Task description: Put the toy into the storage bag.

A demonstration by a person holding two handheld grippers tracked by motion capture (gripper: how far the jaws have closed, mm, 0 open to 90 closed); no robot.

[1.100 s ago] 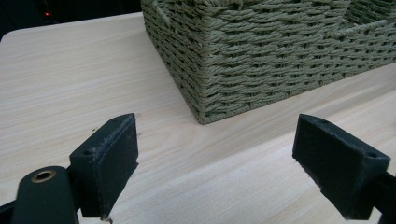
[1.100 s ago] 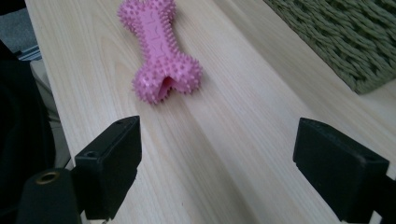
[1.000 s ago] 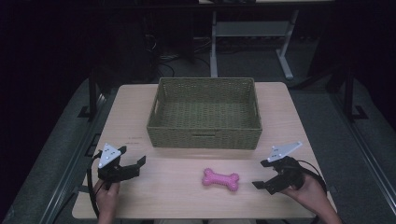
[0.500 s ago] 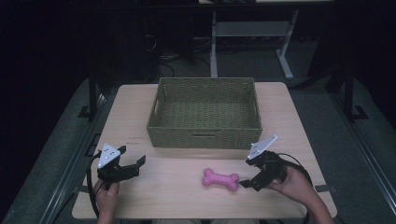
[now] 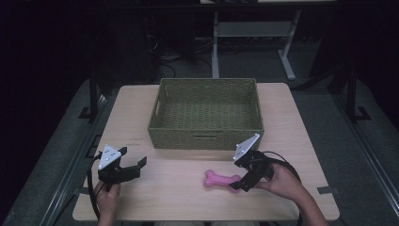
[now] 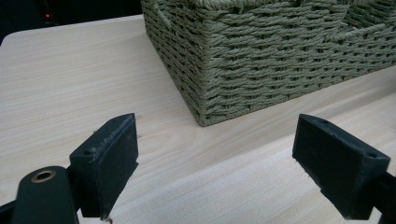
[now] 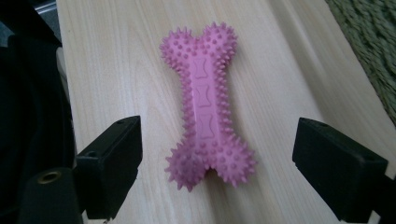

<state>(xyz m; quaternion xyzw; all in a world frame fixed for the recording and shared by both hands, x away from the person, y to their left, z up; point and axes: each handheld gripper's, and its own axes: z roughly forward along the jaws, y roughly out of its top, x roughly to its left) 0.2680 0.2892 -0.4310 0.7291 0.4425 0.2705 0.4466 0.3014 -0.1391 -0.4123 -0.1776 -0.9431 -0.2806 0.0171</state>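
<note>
Unlettered pink spiked bone

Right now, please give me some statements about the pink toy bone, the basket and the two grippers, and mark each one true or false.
1. The pink spiked toy bone lies flat on the wooden table. True.
2. The toy bone is inside the woven basket. False: it lies on the table in front of it.
3. The right gripper is open. True.
4. The left gripper holds the bone. False: it is open, holding nothing.
</note>
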